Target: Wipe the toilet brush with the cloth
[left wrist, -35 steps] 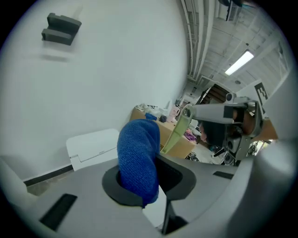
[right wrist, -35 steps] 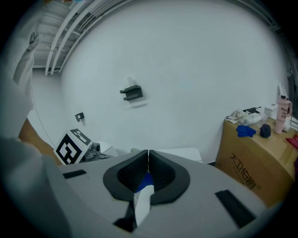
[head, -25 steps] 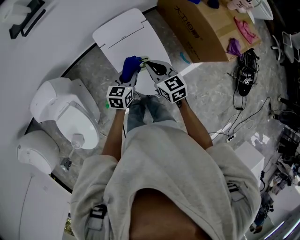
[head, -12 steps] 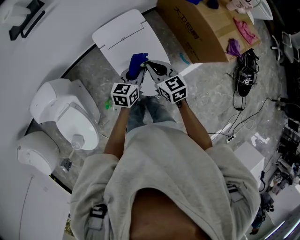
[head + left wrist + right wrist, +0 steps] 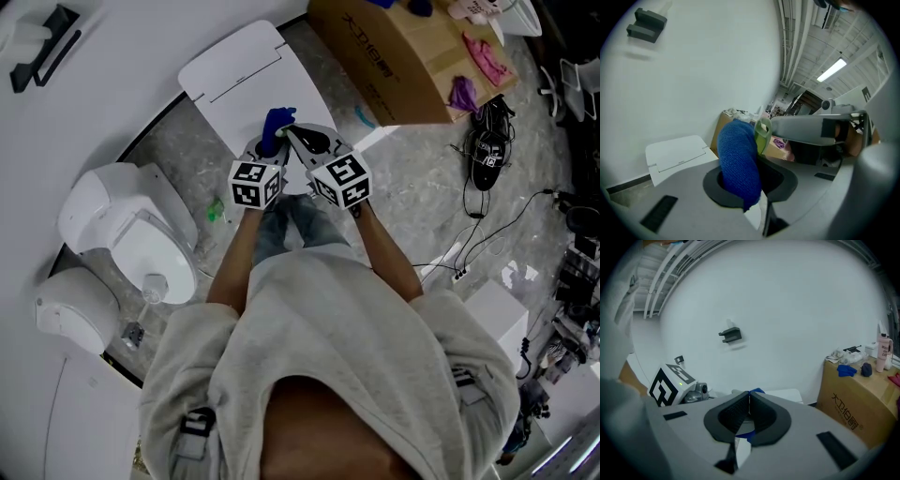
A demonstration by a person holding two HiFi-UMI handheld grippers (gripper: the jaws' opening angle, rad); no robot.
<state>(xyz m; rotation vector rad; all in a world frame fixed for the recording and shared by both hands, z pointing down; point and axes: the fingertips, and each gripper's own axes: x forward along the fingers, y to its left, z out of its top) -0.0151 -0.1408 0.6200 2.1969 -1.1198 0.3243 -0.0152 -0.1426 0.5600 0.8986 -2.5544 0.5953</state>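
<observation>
A: One blue cloth (image 5: 738, 159), centre frame, clamped in left gripper (image 5: 750, 183). Soft, bunches.
B: Green brush (image 5: 762, 133) end touches it, pinched by right gripper (image 5: 749, 401). Probably light, stiff, slick; hold the handle.

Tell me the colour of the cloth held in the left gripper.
Blue. The cloth shows best in the left gripper view.

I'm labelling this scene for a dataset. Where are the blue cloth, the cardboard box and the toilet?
blue cloth (image 5: 737, 159), left gripper view, middle of the fabric bunched between the jaws.
cardboard box (image 5: 403, 66), head view, its brown printed face.
toilet (image 5: 155, 246), head view, its white seat.
</observation>
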